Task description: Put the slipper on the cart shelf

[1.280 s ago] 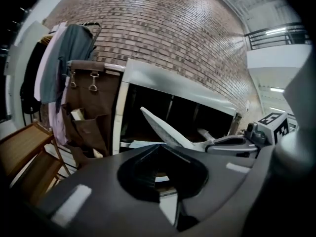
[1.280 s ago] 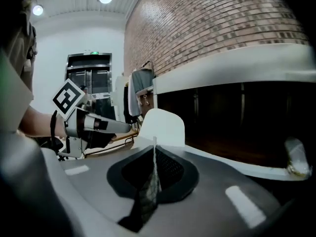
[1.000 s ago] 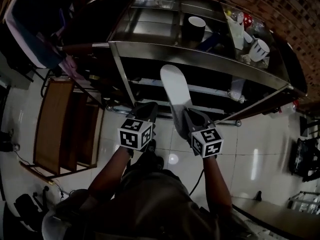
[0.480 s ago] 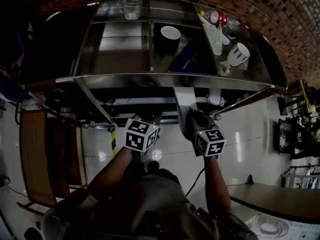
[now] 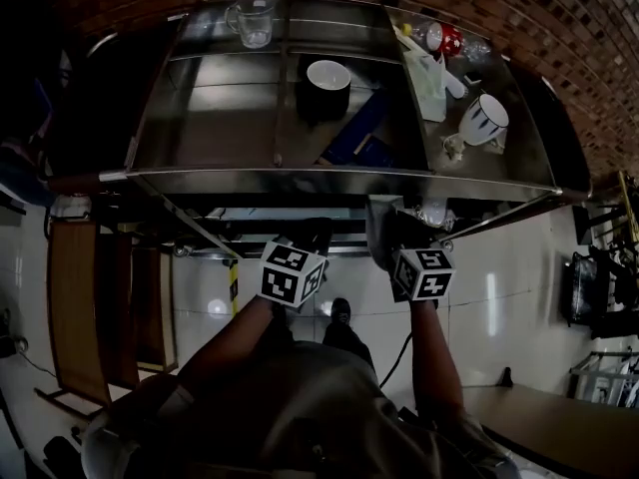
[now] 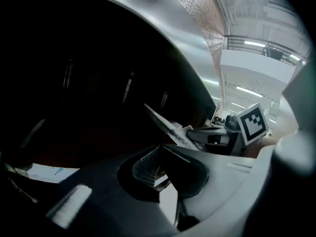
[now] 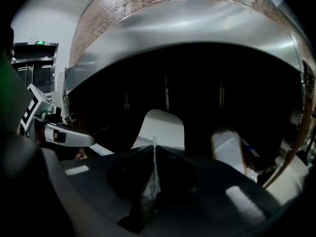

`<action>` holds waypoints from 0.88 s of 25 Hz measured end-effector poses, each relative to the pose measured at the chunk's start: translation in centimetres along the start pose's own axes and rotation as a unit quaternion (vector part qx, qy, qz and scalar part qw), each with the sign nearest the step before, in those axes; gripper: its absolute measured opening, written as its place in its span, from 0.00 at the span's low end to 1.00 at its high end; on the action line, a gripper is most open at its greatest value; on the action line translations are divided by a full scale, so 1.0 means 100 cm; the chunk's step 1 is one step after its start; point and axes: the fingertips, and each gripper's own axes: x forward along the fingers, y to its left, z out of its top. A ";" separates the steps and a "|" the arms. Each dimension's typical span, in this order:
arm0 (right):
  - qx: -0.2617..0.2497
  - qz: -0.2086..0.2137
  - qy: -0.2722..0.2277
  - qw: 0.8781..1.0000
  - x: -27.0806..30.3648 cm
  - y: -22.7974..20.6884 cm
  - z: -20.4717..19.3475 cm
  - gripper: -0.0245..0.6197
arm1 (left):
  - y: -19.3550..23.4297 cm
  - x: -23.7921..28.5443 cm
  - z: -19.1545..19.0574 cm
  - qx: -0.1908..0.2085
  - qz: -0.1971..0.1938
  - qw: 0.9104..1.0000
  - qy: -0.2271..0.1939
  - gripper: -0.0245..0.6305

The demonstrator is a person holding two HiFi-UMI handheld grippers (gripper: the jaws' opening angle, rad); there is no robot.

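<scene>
Right claw (image 7: 154,149) is clenched on the thin rear edge of a white slipper (image 7: 160,127); the jaws press flat together with the material pinched between them. Held this way, the slipper projects forward from the claw into the dark opening beneath the steel top of the cart (image 5: 329,175). Whether its sole rests on the lower shelf cannot be determined. In the head view the same slipper (image 5: 379,230) shows as a pale shape passing under the cart's front rim, just ahead of the right claw (image 5: 397,236).

Left claw (image 6: 159,149) is closed at the tips with nothing between the jaws. It is positioned just beside the right one, at the same front rim, and in the head view the left claw (image 5: 310,239) also points under the cart top.

A second slipper (image 7: 228,152) lies in the lower space to the right of the held one, apart from it.

On the cart top stand a glass mug (image 5: 250,20), a black bowl with white interior (image 5: 327,76) and a white mug (image 5: 487,118). The cart stands on a glossy tiled floor (image 5: 499,297), before a brick wall (image 5: 559,18).
</scene>
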 end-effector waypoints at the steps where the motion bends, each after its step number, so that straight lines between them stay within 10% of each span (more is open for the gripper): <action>1: 0.001 0.006 -0.003 1.000 0.007 -0.006 0.001 0.05 | 0.000 0.003 0.001 -0.002 0.011 1.000 -0.001 0.05; 22: -0.033 -0.007 -0.033 0.999 0.104 -0.054 0.008 0.06 | 0.005 0.007 0.016 -0.015 0.129 0.991 -0.027 0.05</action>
